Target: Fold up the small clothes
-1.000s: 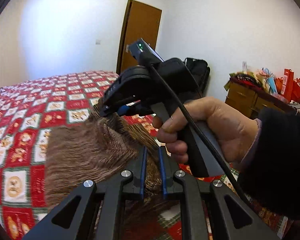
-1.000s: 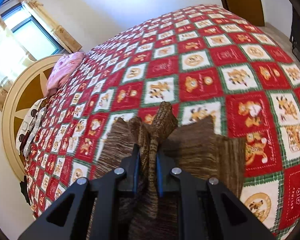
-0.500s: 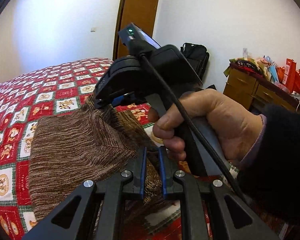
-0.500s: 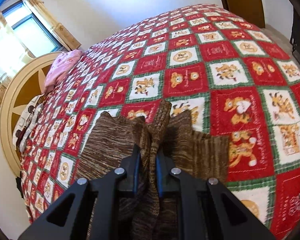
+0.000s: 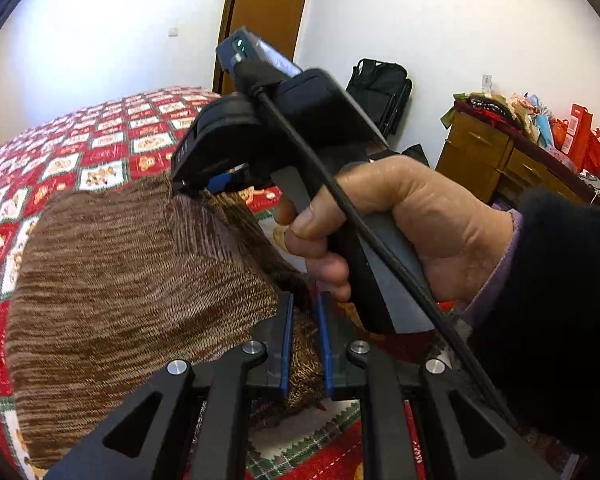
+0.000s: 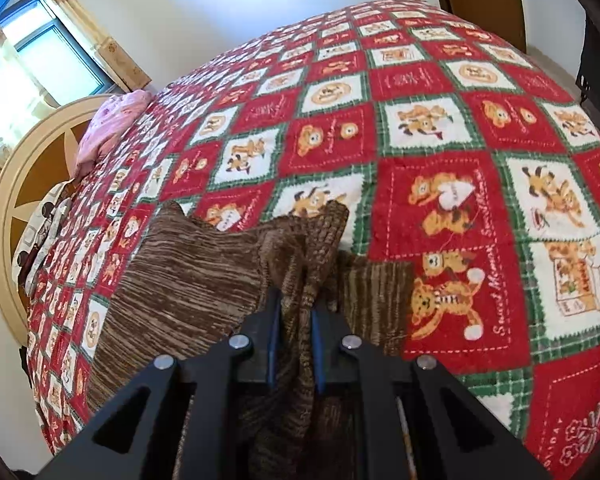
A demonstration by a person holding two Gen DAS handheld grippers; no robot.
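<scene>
Knitwear coming down onto the bed

Both grippers are lowering the brown knit garment point(image 5: 132, 280) toward the quilt point(image 6: 460, 128), more fabric now lying flat. Left gripper point(image 5: 305, 312) and right gripper point(image 6: 294, 312) are each pinching a bunched edge at 6 o'clock. No containers are showing.

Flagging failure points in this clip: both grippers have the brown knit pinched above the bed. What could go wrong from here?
1. The left gripper and right gripper each pinch a bunched ridge of the brown knit garment; the loose knit could slip free or stretch.
2. Its far edge looks rumpled on the bedspread, so the fold may land uneven.
3. The right gripper's cable runs close above the left gripper and might snag.
</scene>
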